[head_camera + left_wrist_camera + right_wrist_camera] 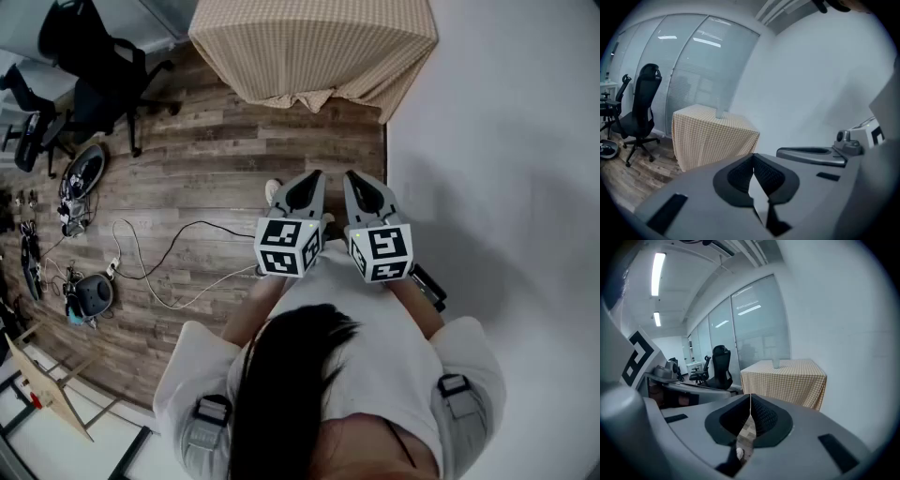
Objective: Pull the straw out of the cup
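A translucent cup (721,108) (776,363) stands on a table draped in a yellow checked cloth (712,136) (787,380) (309,47), some way ahead of me by the white wall. No straw can be made out in the cup at this distance. Both grippers are held side by side in front of my chest, well short of the table. My left gripper (307,183) (753,159) is shut with nothing in it. My right gripper (361,185) (750,399) is shut and empty too, its tips meeting.
A black office chair (640,112) (719,366) stands left of the table before glass partitions. More chairs (94,84), cables (159,253) and gear lie on the wood floor (225,159) at left. A white wall (506,169) runs along the right.
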